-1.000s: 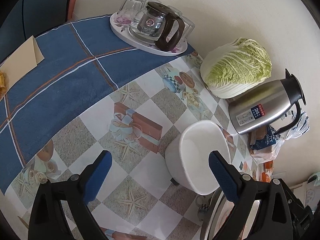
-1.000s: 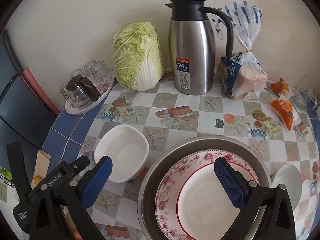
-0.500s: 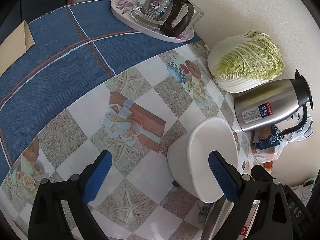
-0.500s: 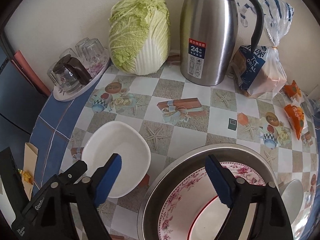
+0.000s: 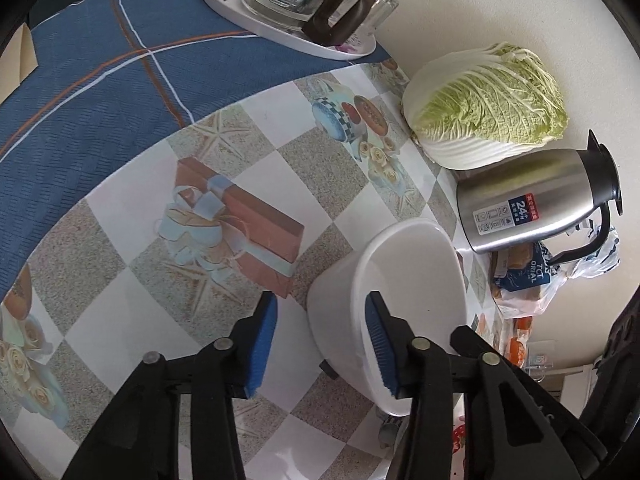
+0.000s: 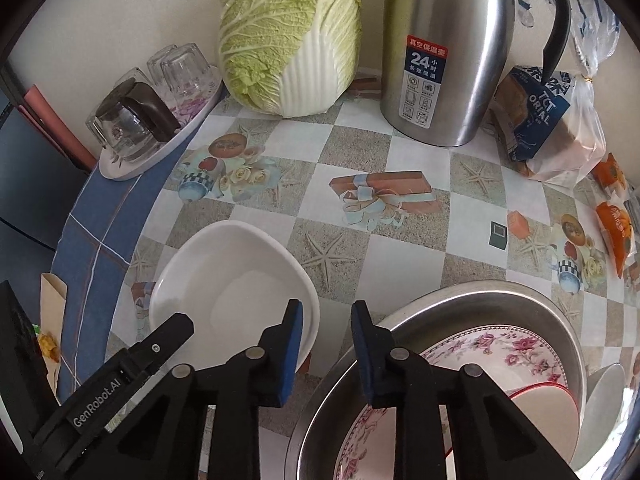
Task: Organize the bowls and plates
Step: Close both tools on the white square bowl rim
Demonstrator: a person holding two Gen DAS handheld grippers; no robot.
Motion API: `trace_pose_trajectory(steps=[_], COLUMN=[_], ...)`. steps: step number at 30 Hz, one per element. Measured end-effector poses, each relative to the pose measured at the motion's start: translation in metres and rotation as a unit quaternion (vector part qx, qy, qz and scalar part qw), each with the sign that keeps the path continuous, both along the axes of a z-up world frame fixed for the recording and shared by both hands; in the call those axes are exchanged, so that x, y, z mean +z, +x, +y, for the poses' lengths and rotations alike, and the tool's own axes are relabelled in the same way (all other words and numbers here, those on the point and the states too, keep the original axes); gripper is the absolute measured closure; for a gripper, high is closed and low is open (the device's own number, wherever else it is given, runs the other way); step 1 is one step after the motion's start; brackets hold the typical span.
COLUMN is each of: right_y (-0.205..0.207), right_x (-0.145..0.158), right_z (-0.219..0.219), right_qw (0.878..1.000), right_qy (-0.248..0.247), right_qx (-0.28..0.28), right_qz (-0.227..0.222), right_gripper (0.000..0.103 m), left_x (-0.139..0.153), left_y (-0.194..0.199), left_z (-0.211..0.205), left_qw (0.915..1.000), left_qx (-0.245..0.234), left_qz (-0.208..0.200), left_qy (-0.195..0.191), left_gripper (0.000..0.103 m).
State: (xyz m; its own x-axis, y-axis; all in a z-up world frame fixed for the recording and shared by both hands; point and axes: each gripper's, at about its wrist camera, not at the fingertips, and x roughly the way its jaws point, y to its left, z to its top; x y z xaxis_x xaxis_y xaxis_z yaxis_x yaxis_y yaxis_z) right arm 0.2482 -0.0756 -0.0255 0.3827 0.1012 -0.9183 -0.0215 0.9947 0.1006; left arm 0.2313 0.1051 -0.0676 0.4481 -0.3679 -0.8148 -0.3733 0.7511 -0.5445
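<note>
The left gripper (image 5: pixel 320 344) points down at the near wall of the white bowl (image 5: pixel 404 300); its jaws have just been closing and now straddle that wall, the right pad inside the rim, the left pad outside with tablecloth showing between it and the bowl, so no grip yet. The right gripper (image 6: pixel 326 354) hangs over the gap between the bowl (image 6: pixel 232 284) and the steel basin (image 6: pixel 472 300) — its jaws have also just been closing, stand narrowly apart, and I cannot tell whether they touch either rim. The bowl sits upright on the checked tablecloth (image 6: pixel 360 256), just beside the basin. Inside the basin lies a floral plate (image 6: pixel 500 348) with a red-rimmed bowl (image 6: pixel 540 400) on it. Behind — against the wall — stand a cabbage (image 6: pixel 288 32), a steel flask (image 6: pixel 444 52) and a bread bag (image 6: pixel 548 116); a tray (image 6: pixel 160 136) of glasses sits at the left.
</note>
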Motion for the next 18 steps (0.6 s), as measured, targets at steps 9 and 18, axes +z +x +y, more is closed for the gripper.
trace_pose_trajectory(steps=[9,18], right_y=[0.002,-0.003], right_x=[-0.013,-0.006], right_z=[0.008,0.007], right_qw=[1.000,1.000], right_qy=[0.002,0.006], right_qx=[0.009,0.011], right_qz=[0.015,0.005], right_gripper=[0.092,0.092], left_x=[-0.008,0.007], left_y=[0.003,0.001], left_z=[-0.007,-0.011], left_qw=[0.9997,0.9995], left_qx=[-0.009,-0.026], left_qz=[-0.001,-0.017], left_qy=[-0.020,-0.004], left_gripper=[0.075,0.076])
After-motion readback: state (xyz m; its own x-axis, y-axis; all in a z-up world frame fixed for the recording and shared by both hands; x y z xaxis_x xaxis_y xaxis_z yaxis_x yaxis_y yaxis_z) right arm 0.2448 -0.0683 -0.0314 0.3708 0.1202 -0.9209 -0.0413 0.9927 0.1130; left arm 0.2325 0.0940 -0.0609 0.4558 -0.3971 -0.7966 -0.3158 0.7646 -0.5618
